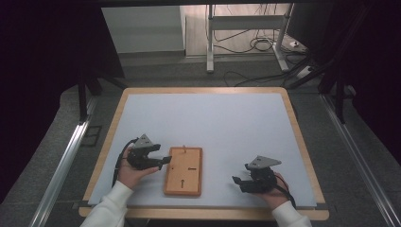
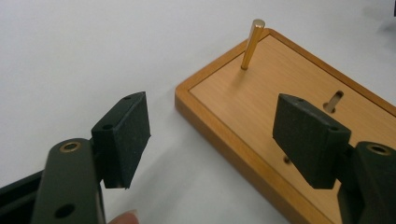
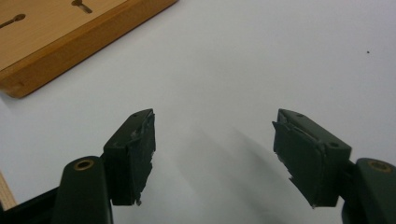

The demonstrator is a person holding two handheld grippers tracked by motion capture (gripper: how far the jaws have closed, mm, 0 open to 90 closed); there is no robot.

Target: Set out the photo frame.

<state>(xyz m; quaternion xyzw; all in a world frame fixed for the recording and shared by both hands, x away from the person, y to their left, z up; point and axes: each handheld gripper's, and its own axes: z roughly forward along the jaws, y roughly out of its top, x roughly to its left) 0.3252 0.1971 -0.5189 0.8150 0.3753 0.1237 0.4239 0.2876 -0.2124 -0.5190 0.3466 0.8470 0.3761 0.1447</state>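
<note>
You see an orange-brown wooden board (image 1: 183,171) with a brass-gold pin (image 2: 252,44), a pale blue-grey mat (image 1: 213,123) inside the light-wood table rim (image 1: 302,156), and your black grippers' pads (image 3: 133,154).

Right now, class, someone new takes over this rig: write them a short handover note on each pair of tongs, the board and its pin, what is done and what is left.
Left tongs: open, empty, straddling the near-left edge of the wooden board.
Right tongs: open, empty, over bare white table to the board's right.
Board: flat on the table between the two hands.
Brass pin: standing in a hole near the board's far end, leaning slightly.
Done: one pin is seated.
Left: the keyhole slots look unfilled. No spare pins are in sight, so check what goes in next.
</note>
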